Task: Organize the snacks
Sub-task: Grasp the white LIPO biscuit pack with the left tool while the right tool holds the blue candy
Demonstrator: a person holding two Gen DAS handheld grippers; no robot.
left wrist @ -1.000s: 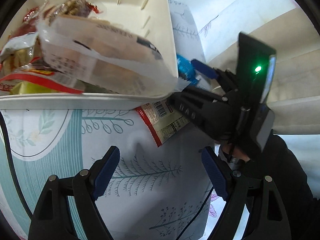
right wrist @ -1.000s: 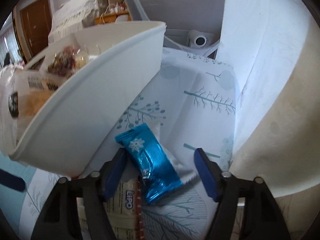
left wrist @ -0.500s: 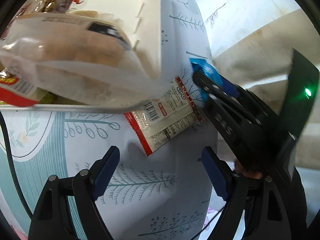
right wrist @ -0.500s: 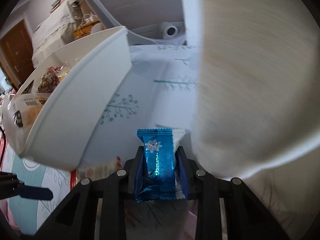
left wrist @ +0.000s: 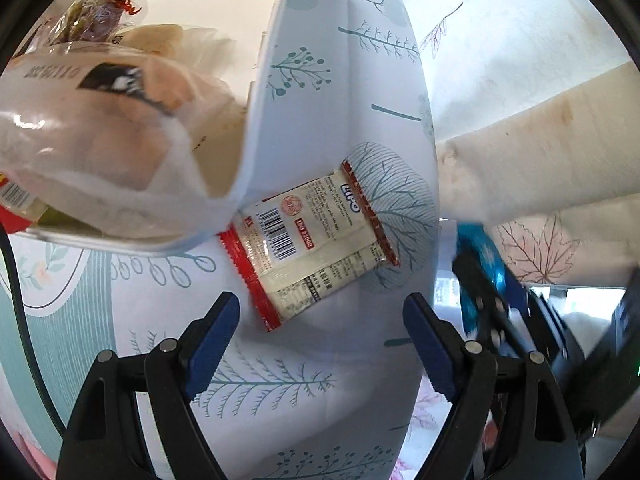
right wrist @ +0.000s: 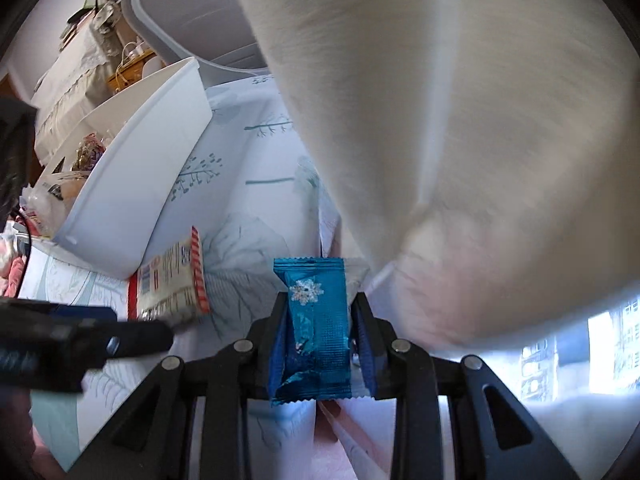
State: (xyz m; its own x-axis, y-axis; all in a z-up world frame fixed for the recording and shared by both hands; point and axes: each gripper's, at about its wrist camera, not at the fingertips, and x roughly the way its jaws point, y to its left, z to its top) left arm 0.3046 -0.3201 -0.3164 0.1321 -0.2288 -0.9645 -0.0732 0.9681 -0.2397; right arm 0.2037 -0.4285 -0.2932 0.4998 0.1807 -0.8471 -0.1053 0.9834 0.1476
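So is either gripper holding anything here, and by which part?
The right gripper clamps the blue snack packet by its sides, lower half. The left gripper holds nothing.

A pale cloth printed with teal trees and sprigs [left wrist: 320, 380] covered the desk; a cream, faintly stained cushion [left wrist: 532, 152] rose beside it; a cluttered cloth-draped side table [right wrist: 76, 60] stood farther off; daylight glared through a bright window [right wrist: 612, 352].
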